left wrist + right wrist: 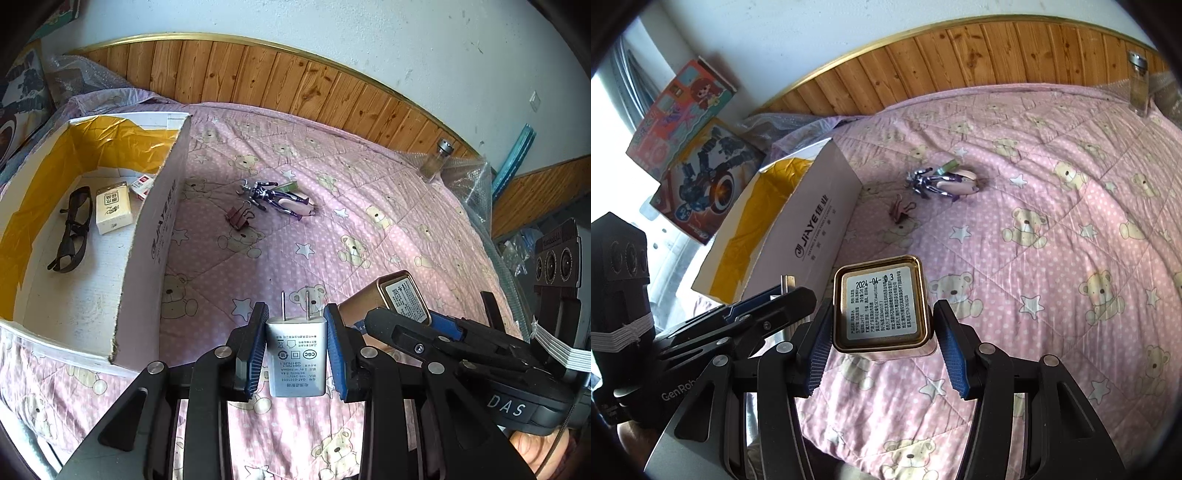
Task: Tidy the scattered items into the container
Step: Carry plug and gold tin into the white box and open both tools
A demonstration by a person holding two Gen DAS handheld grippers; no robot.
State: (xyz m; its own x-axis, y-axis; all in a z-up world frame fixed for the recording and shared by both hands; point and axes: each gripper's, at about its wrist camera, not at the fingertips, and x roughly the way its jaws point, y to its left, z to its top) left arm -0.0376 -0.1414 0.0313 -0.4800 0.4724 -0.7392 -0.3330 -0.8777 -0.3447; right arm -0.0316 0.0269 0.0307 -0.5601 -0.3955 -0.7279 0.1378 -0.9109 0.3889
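The charger point(297, 356) sits clenched in the left gripper point(296, 352), right of the box point(155, 236); the right gripper point(882, 341) grasps the tin point(882, 306). The grippers are close together, so they may collide on the way leftward to the box.

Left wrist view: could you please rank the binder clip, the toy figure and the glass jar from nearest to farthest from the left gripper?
1. Binder clip, on the quilt ahead of the left gripper, beside the box.
2. Toy figure, just beyond the clip.
3. Glass jar, far right, by the wooden headboard.
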